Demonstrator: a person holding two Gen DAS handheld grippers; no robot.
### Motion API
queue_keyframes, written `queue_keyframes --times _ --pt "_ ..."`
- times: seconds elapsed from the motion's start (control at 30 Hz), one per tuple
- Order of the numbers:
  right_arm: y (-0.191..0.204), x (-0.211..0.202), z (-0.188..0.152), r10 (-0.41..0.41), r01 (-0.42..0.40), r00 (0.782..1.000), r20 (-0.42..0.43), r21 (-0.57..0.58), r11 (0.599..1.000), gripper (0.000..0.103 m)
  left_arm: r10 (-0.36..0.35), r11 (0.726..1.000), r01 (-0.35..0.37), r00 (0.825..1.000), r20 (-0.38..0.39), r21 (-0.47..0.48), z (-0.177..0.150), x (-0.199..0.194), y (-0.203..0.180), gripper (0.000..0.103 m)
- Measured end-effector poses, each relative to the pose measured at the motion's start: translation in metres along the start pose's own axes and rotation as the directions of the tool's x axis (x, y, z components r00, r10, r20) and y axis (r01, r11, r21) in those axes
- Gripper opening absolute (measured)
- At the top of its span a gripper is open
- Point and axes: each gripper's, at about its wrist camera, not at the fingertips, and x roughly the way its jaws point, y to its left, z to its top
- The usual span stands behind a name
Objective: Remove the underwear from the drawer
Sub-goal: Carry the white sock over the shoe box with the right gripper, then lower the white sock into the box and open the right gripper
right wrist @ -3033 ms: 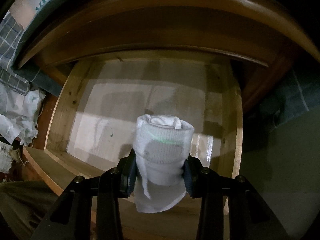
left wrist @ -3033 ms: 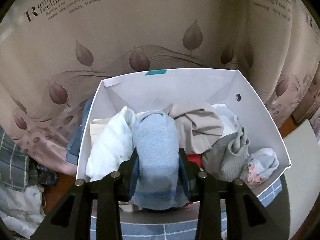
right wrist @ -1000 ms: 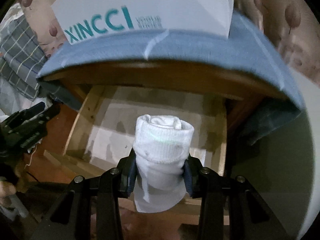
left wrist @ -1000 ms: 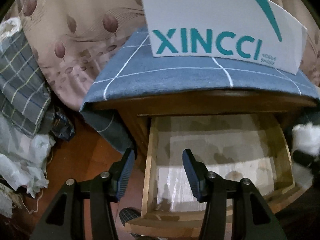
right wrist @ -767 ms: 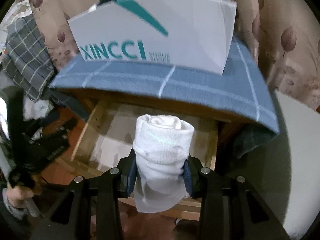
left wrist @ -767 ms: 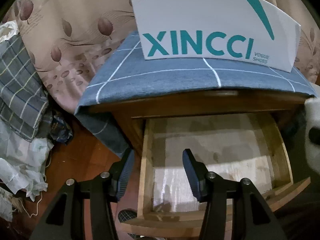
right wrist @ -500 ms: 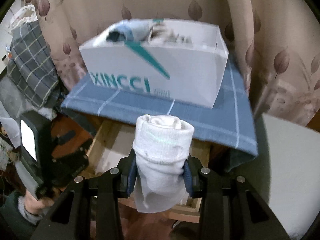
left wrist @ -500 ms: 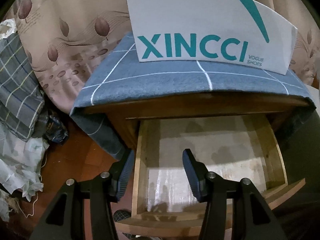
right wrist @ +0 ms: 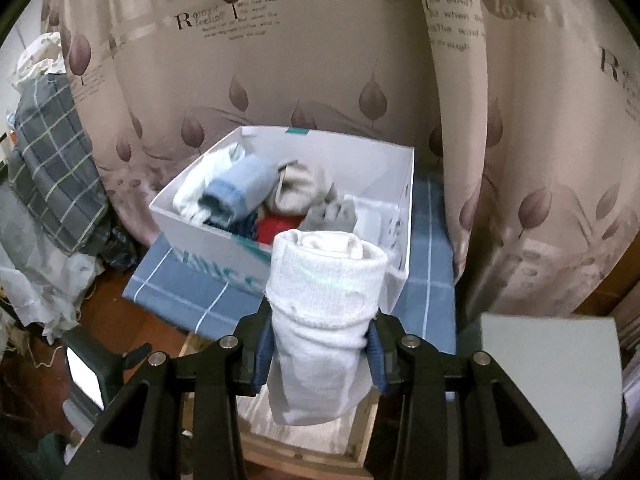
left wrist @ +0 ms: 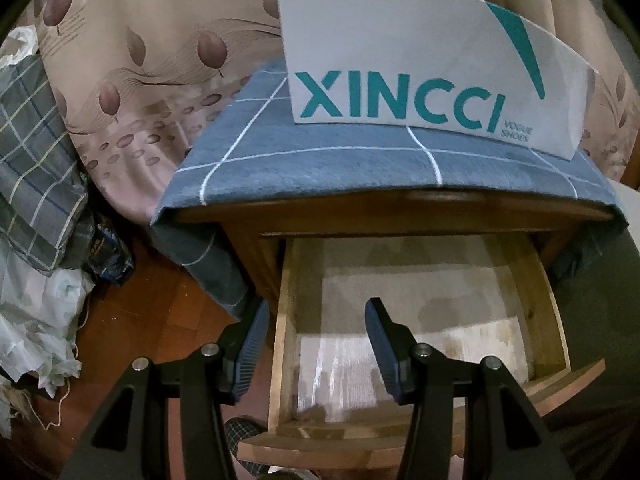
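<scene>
My right gripper is shut on a rolled white garment, held high in front of the white XINCCI box. That box holds several rolled clothes, among them a light blue roll. My left gripper is open with nothing between its fingers and hovers over the left wall of the pulled-out wooden drawer. The drawer's pale floor shows no clothes. The same box stands on the blue checked cloth covering the cabinet top.
A leaf-patterned curtain hangs behind the cabinet. Piled plaid fabric and white bags lie on the floor at left. A pale flat surface sits to the right of the cabinet.
My right gripper has risen with the white roll, so the box's open top now shows instead of its front. The left gripper has barely shifted over the drawer.
</scene>
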Motion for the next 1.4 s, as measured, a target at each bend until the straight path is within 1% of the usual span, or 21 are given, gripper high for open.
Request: queue_keyframes --times 0.07,0.2,0.3,0.47,0.67,0.77,0.93,1.13,1.2,1.23,1.33,1.4 --pt "-0.001 0.007 0.013 -0.001 0.001 1.000 -0.002 0.005 1.000 0.037 0.004 1.000 -0.004 1.000 0.000 -0.011 0.000 0.000 0.004 0.051" --pt "0.000 0.025 0.037 -0.028 0.028 1.000 0.008 -0.001 1.000 0.037 -0.001 0.999 0.000 1.000 -0.008 -0.050 0.000 0.000 0.013 0.051" --pt "0.003 0.046 0.060 -0.033 0.033 0.999 0.004 0.014 0.999 0.037 0.000 0.998 0.000 1.000 -0.001 -0.066 0.000 -0.002 0.017 0.051" --pt "0.012 0.085 0.081 -0.034 0.034 0.999 -0.036 0.016 0.999 0.037 0.001 0.998 -0.001 1.000 -0.002 -0.069 0.003 0.001 0.020 0.051" --pt "0.023 0.123 0.078 -0.036 0.038 0.996 -0.082 0.019 0.999 0.037 -0.004 0.998 0.004 1.000 -0.002 -0.070 0.003 0.001 0.022 0.051" --pt "0.030 0.140 0.073 -0.059 0.059 0.993 -0.098 -0.002 0.998 0.037 -0.009 0.998 0.009 1.000 -0.006 -0.069 0.003 0.002 0.023 0.051" --pt "0.037 0.155 0.068 -0.093 0.090 0.990 -0.108 -0.035 0.995 0.040 -0.011 0.998 0.011 1.000 -0.010 -0.068 0.003 0.004 0.022 0.051" --pt "0.042 0.154 0.069 -0.114 0.109 0.989 -0.092 -0.057 0.992 0.042 0.001 0.999 -0.001 1.000 -0.003 -0.051 0.003 0.003 0.019 0.051" --pt "0.044 0.152 0.069 -0.119 0.114 0.990 -0.081 -0.069 0.991 0.049 0.003 0.999 -0.003 1.000 0.000 -0.045 0.003 0.003 0.018 0.051" --pt "0.044 0.151 0.068 -0.128 0.122 0.989 -0.078 -0.074 0.990 0.055 0.006 0.999 -0.006 1.000 -0.001 -0.043 0.003 0.003 0.017 0.051" --pt "0.047 0.148 0.068 -0.146 0.138 0.987 -0.074 -0.099 0.985 0.057 0.011 0.999 -0.011 1.000 -0.002 -0.039 0.002 0.004 0.015 0.051" --pt "0.049 0.144 0.069 -0.151 0.143 0.986 -0.065 -0.108 0.984 0.061 0.007 0.999 -0.008 1.000 -0.010 -0.041 0.002 0.005 0.014 0.051"
